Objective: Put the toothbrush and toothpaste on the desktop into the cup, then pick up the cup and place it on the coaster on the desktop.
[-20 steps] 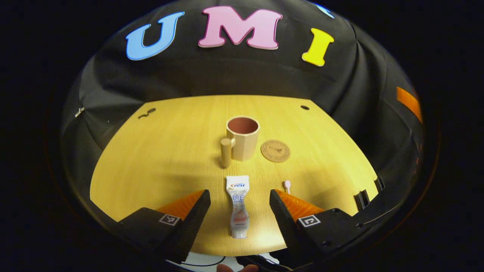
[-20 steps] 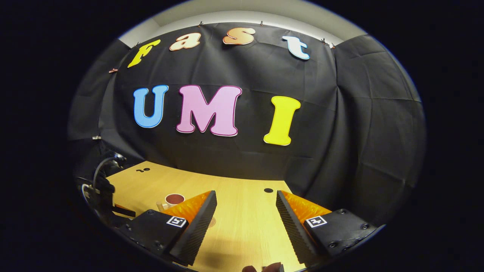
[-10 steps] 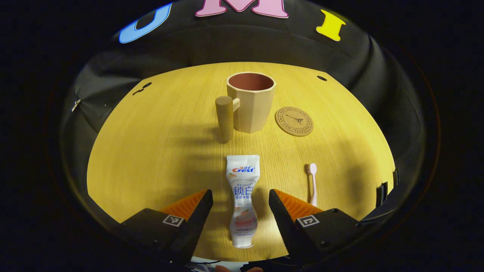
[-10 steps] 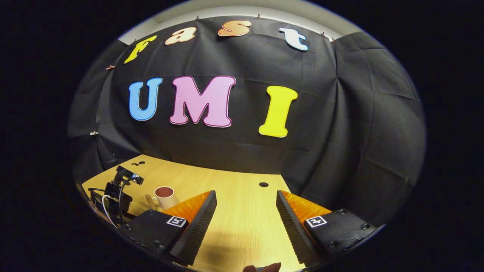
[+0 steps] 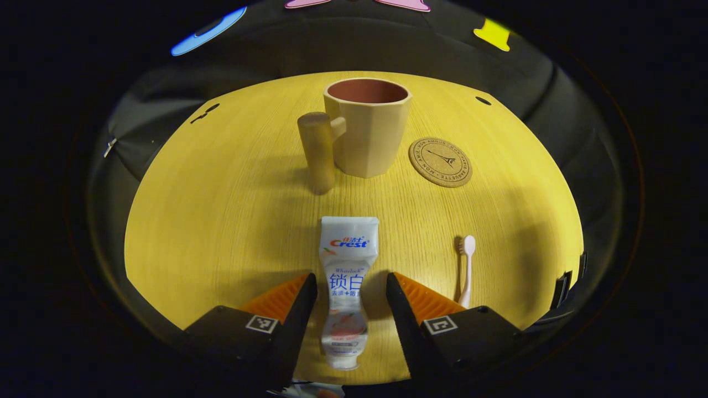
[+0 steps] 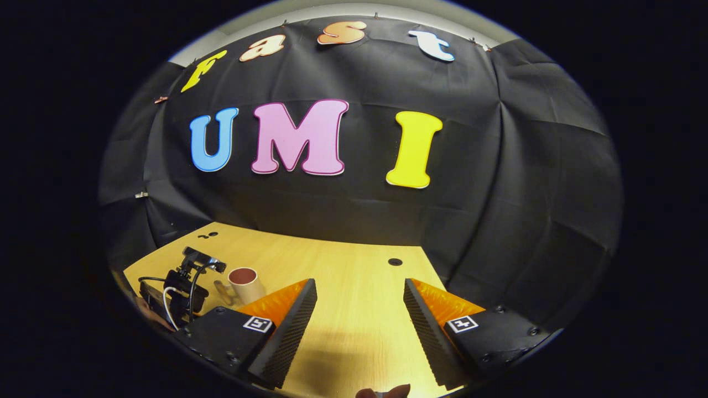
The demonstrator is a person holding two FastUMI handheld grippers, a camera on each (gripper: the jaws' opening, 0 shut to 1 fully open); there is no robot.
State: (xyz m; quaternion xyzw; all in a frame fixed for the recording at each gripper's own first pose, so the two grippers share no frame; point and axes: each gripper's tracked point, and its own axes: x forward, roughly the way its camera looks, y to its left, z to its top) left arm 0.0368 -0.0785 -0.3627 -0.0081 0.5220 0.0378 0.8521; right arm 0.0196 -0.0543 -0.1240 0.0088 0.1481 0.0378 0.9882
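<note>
The left tool (image 5: 349,309) ends in two wedge-shaped fingers (image 5: 296,320) whose inner faces run straight and flat toward each other, backed by ribbed sloping panels. Each finger sits on a blocky matte housing, and each housing carries a small square white tag printed with a black-and-white coded pattern. The right tool (image 6: 359,326) is built the same way: its fingers (image 6: 287,331) have finely serrated inner faces, ribbed sloping backs, a coded square tag on each housing, and round screw heads set into the housing tops. In the right gripper view the left tool (image 6: 182,287) appears farther off as a dark assembly with a small camera on top and a looping cable, one strand white.
</note>
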